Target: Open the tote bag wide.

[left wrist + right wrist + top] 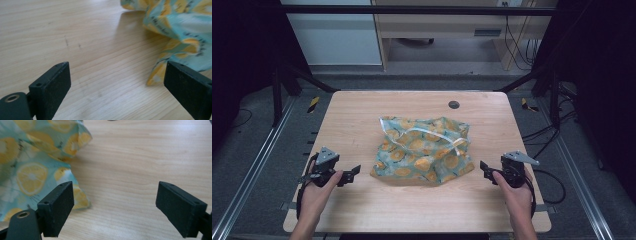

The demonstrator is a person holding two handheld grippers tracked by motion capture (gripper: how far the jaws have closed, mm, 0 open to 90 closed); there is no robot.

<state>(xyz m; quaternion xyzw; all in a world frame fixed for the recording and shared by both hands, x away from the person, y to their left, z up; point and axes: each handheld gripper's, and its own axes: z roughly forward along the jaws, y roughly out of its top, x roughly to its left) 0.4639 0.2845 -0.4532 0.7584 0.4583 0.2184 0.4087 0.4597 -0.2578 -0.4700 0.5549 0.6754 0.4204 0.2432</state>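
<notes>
Crumpled teal cloth printed with yellow lemon slices (424, 150) lies in a loose heap near the middle of the light wooden table (357, 125), with a pale strap or hem looping across its top. We hold the left gripper (355, 171) low over the table just off the cloth's left edge, its jaws pointing toward the fabric. In the left gripper view we see both black jaws spread wide with bare wood between them, and the cloth's (180, 32) near corner lying just beside the right-hand jaw; we cannot tell whether they touch. We hold the right gripper (483, 167) on the opposite side, near the cloth's right edge. In the right gripper view its jaws also stand wide apart over bare wood, the cloth (32, 167) lying behind the left-hand jaw. Neither pair pinches anything.
</notes>
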